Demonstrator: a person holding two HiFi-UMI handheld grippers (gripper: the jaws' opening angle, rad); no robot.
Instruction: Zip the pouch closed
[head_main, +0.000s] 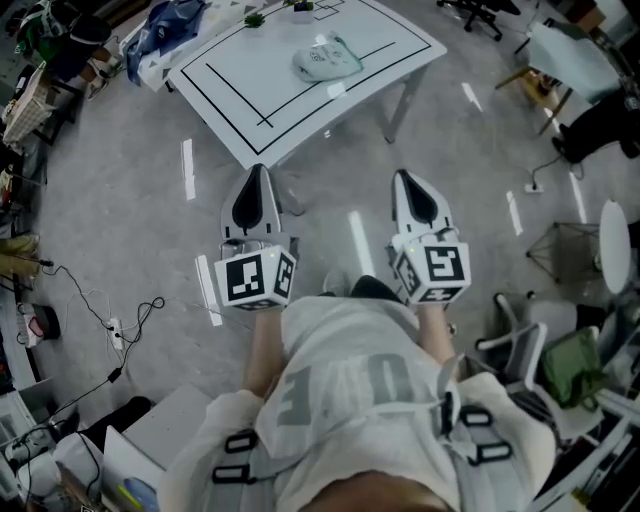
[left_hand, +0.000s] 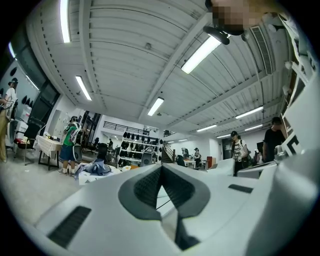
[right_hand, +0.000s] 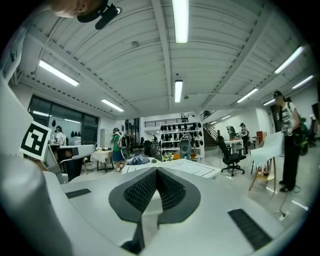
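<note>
On the white table (head_main: 230, 90), near its middle and well back from the corner that points at the person, lies the pouch (head_main: 326, 58), pale, soft and slightly crumpled. From here I cannot tell whether its zip is open, nor where the slider sits.

The person stands on the floor, apart from the table. Both claws are held at waist height and aimed toward that near corner. The left gripper (head_main: 258, 172) has its jaws pressed fully together with nothing between them. The right gripper (head_main: 404, 178) is the same, closed and empty. Neither is near the pouch.

The likely troubles:
- **Pushing the pouch:** if a claw arrives with its jaws closed, it will probably push the pouch across the smooth top instead of taking hold. The jaws need to part before contact.
- **Dragging the pouch:** it looks light and limp. Pulling the slider with one claw while the other does not pin the fabric end would likely drag the whole pouch along and leave the zip where it is.
- **Missing the tab:** the pull tab is probably small, so broad pads may slip off it or pinch cloth into the teeth.
- **Reach:** leaning in over the near corner could make the reach awkward.
</note>
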